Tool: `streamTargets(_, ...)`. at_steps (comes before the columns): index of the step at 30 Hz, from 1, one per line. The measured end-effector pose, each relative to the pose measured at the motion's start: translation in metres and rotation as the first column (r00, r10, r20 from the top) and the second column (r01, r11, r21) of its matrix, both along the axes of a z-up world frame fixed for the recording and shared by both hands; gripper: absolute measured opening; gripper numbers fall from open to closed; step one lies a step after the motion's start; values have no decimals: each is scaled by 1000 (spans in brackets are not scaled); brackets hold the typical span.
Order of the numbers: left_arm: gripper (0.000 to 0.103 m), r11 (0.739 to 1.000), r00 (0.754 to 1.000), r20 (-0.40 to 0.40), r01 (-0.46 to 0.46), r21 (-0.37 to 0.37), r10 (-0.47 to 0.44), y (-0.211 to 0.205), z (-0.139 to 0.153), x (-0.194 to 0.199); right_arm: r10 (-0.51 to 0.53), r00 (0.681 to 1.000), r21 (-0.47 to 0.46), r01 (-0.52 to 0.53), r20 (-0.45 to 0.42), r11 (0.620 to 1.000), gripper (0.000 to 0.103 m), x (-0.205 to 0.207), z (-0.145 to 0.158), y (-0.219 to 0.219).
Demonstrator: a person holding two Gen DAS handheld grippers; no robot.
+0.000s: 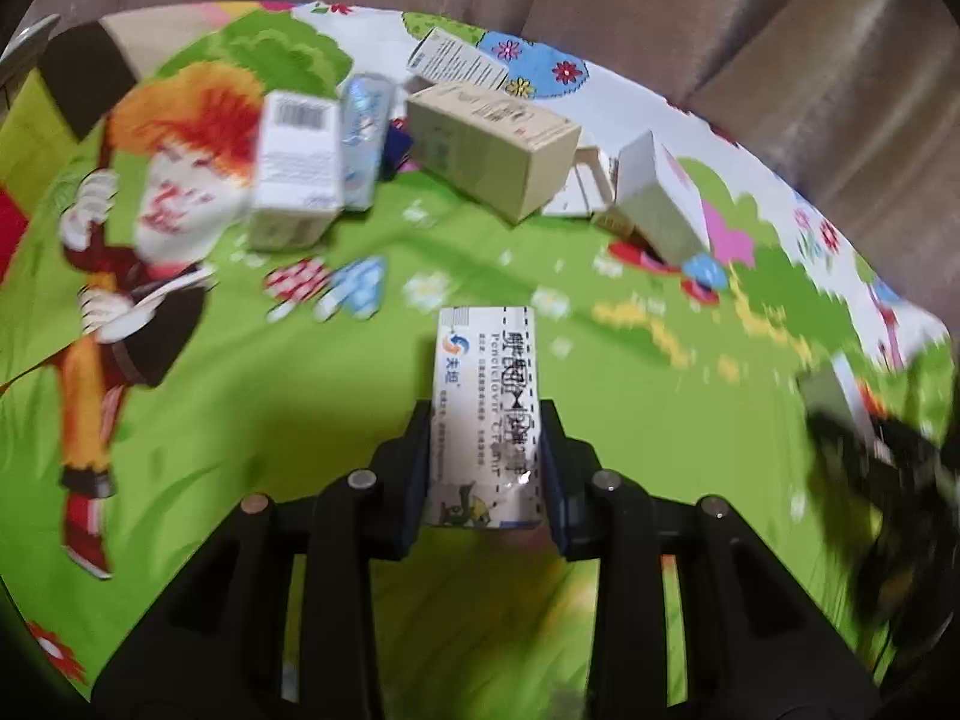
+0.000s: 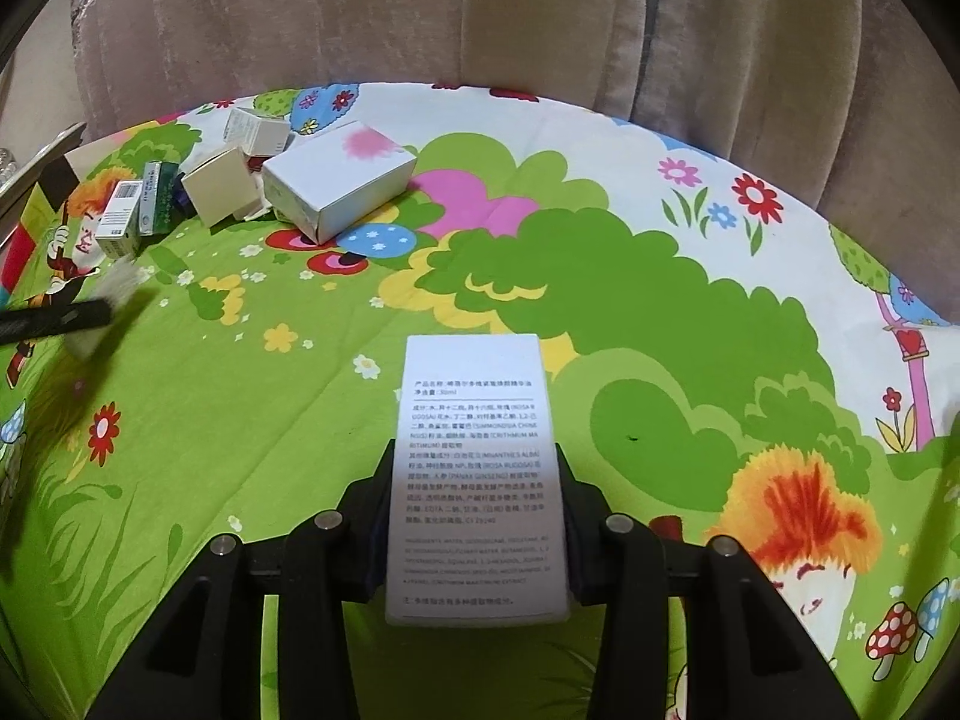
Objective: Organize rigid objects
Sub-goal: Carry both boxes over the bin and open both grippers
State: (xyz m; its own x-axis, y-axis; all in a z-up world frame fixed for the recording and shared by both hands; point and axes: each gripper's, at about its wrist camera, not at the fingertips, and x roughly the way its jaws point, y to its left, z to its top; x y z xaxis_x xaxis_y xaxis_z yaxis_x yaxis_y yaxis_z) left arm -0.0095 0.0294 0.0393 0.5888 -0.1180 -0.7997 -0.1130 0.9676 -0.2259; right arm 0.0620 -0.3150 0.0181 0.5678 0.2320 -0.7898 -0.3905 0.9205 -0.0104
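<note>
Looks like a home. Round desk covered with a kids' cartoon cloth (image 2: 312,438) in green with flowers, mushrooms, trees and a cartoon figure. Heavy beige-pink curtain (image 2: 420,12) hangs right behind the desk. Small medicine and cosmetics cartons (image 2: 339,183) clustered on the cloth near the curtain.

A bright cartoon-printed cloth (image 2: 540,276) in green covers the surface; near its far edge sits a cluster of small cartons; a white box with a pink blot (image 2: 339,180), a beige box (image 2: 219,186), a barcoded box (image 2: 120,219) and a teal box (image 2: 157,197) lie close together
</note>
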Motion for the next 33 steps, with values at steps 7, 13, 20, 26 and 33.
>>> streamTargets(7, 37, 997, 1000, 27, -8, 74, 6, 16, 5, -33, -151, 987, 28, 153, -50, 988, 43, -14, 4, 8)
streamTargets(13, 37, 981, 998, -1, 64, 184, -65, 8, 0, -46, -176, 982, 88, 181, -65, 979, 43, -87, 11, 62)
streamTargets(20, 37, 972, 991, 5, 129, 198, -133, 4, 5, -91, -126, 991, 26, 128, -51, 991, 43, -165, 21, 128)
streamTargets(26, 37, 965, 986, 25, 158, 208, -167, -2, 12, -124, -82, 996, -4, 82, -41, 997, 43, -214, 34, 154)
streamTargets(33, 37, 951, 972, 47, 216, 221, -232, -20, 23, -156, -76, 997, -40, 76, -12, 996, 43, -259, 57, 145)
